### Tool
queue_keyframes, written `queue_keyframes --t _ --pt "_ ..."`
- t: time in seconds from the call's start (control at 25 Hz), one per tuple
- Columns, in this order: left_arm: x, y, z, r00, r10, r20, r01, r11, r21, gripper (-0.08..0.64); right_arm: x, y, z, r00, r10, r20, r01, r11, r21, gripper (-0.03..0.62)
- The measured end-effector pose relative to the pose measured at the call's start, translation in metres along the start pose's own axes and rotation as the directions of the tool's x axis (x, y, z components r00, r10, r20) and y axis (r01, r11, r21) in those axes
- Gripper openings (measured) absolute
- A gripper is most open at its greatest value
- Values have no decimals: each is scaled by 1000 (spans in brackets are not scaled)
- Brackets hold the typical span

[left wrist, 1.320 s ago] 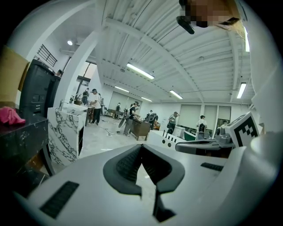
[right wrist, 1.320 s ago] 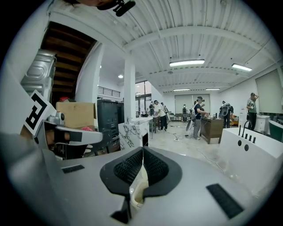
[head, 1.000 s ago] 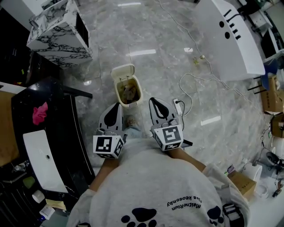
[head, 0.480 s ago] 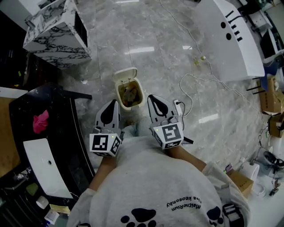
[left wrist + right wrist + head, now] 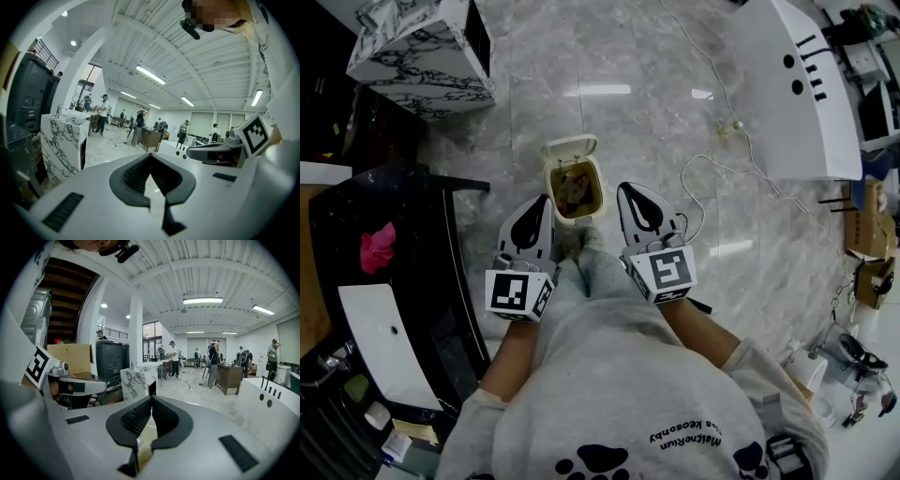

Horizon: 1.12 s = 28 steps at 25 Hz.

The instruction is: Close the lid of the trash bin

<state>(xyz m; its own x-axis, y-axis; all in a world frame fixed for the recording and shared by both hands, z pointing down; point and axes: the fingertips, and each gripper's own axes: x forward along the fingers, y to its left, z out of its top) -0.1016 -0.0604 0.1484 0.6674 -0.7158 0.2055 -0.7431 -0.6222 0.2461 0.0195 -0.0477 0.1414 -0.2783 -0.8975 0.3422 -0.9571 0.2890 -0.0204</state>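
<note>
Standing on the marble floor just ahead of the person's feet, the one cream trash bin sat between the tips of two grippers; its oblong mouth ran away from the person, rubbish showing inside; its single lid stood open at the far end; the left gripper and right gripper each had fingers pressed together on nothing; any writing on the bin was too small to read.

My left gripper has its jaws pressed together, empty, right of the marble cabinet. Farther right of the cabinet hangs the right gripper; people stand beyond the cabinet.
</note>
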Motion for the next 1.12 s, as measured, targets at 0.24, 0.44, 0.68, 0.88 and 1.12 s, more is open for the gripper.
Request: queue_keyframes --t 0.24,0.44,0.68,0.88,1.12 --pt "30 17 -9 1000 13 -3 -13 1000 12 20 32 -22 -4 999 37 -13 -38 998 -46 32" --pt "57 23 -23 1000 -12 -9 13 999 38 20 61 -35 -19 997 76 -30 -78 994 -73 32" --pt "85 32 -54 998 -50 -36 51 997 51 20 91 -48 -54 991 123 -58 -128 987 -99 32" --pt "102 52 -88 997 -47 -65 51 997 61 20 116 -56 -89 984 157 -87 -166 980 -109 32" --pt "124 76 -124 997 -41 -63 45 997 61 20 146 -59 -114 978 203 -52 -208 971 -118 32"
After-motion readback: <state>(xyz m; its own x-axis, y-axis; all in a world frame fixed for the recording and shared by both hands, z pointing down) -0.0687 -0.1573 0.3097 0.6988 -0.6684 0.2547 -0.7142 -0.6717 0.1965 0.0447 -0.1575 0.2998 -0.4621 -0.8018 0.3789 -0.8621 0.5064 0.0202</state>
